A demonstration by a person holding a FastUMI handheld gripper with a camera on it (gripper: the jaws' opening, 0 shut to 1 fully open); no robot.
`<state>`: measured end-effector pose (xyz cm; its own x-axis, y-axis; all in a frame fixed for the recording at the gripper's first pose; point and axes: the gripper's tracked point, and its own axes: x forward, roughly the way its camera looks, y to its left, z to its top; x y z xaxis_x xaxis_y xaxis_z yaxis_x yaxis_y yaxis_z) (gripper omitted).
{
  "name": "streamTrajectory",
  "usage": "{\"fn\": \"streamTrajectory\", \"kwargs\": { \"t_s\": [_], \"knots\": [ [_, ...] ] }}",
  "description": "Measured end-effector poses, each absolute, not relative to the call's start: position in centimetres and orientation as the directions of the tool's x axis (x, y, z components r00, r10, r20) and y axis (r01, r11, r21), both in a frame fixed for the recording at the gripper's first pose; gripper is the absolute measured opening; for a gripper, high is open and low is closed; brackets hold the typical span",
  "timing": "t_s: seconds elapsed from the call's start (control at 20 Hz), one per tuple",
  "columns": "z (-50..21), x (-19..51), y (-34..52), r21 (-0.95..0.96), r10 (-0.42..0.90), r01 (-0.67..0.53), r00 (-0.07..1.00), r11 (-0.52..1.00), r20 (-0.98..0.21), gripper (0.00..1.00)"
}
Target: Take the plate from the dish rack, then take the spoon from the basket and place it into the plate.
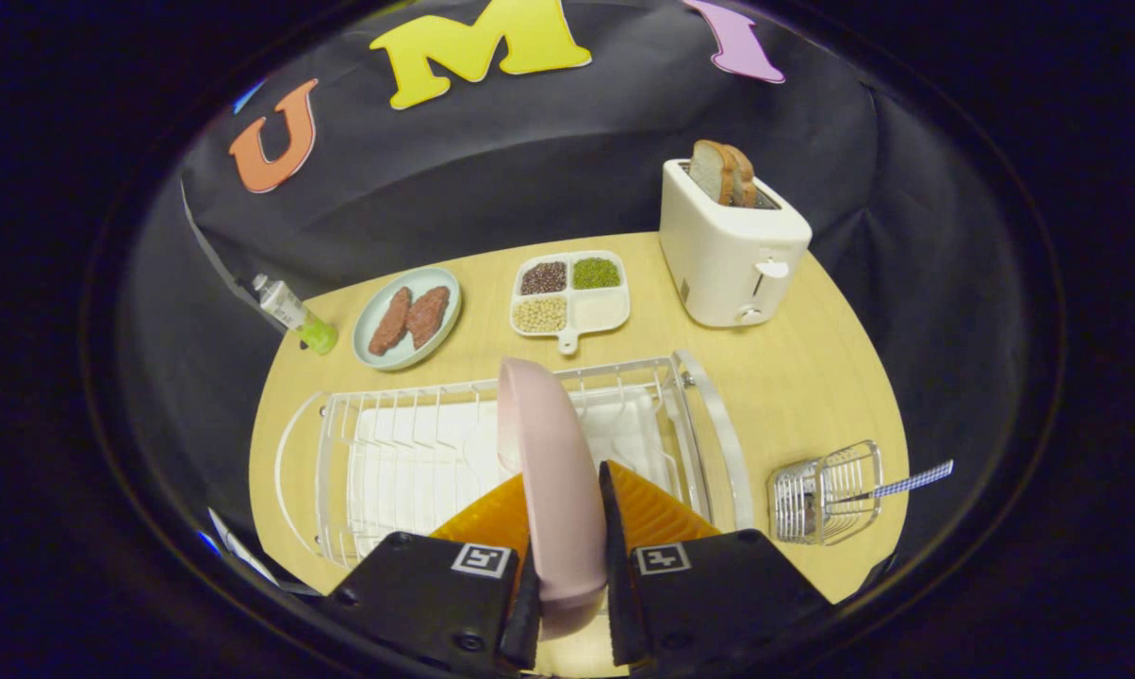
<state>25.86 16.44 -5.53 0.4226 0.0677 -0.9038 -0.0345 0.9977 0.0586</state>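
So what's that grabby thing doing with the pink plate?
A person's hand-held gripper has its two fingers closed on the pink plate, which stands on edge over the white dish rack. The spoon sits in the small wire basket beside the rack, waiting its turn.

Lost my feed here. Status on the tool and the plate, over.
Tool shut on pink plate, edge-on between its fingers, over the dish rack. Spoon in the basket beside the rack. Nothing in the way.
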Motion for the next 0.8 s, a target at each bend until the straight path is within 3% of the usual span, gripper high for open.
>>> {"fn": "streamTrajectory", "kwargs": {
  "t_s": [0.2,0.35,0.8],
  "knots": [
    [-3.0,26.3,15.8,-0.052,-0.039,-0.014,0.493,0.999,-0.869,0.32],
    [-0.7,25.5,16.6,-0.040,-0.015,-0.038,0.523,0.998,-0.852,0.31],
    [0.3,15.4,15.4,0.219,0.247,-0.116,0.524,0.969,-0.815,0.30]
  ]
}}
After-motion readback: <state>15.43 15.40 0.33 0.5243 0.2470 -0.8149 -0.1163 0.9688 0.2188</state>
